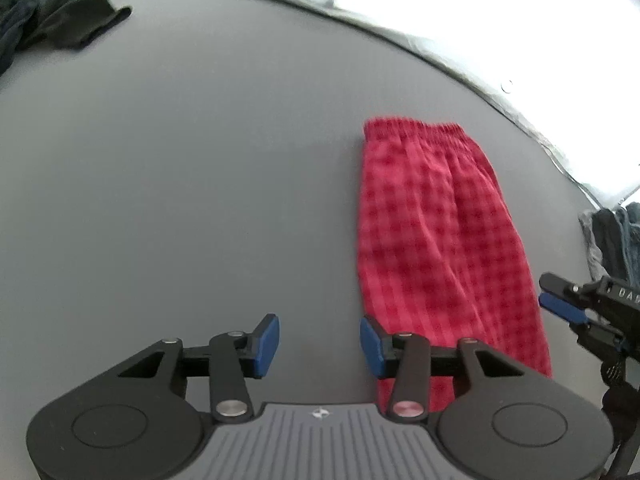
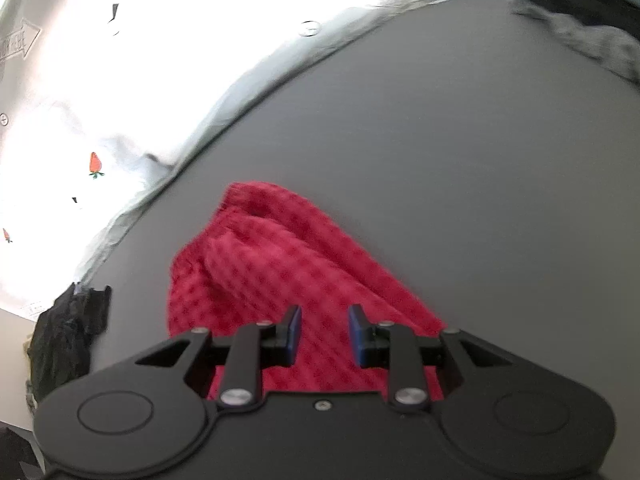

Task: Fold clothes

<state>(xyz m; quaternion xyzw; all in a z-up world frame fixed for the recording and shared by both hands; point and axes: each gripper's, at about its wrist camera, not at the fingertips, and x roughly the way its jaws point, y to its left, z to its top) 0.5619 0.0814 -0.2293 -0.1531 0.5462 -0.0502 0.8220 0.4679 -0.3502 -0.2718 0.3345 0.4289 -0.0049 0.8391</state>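
Observation:
Red checked shorts [image 1: 440, 240] lie folded lengthwise on the grey table [image 1: 200, 180], elastic waistband at the far end. My left gripper [image 1: 320, 346] is open and empty, hovering just left of the shorts' near end, its right finger over their edge. My right gripper [image 2: 324, 334] is open and empty, above the shorts [image 2: 280, 272] near their hem; it also shows at the right edge of the left wrist view [image 1: 560, 300].
A dark green garment pile [image 1: 52, 20] lies at the table's far left corner. More dark and grey clothes [image 1: 612, 240] are heaped at the right edge. A black cloth [image 2: 68, 340] sits at the left in the right wrist view. White sheeting [image 2: 100, 100] lies beyond the table.

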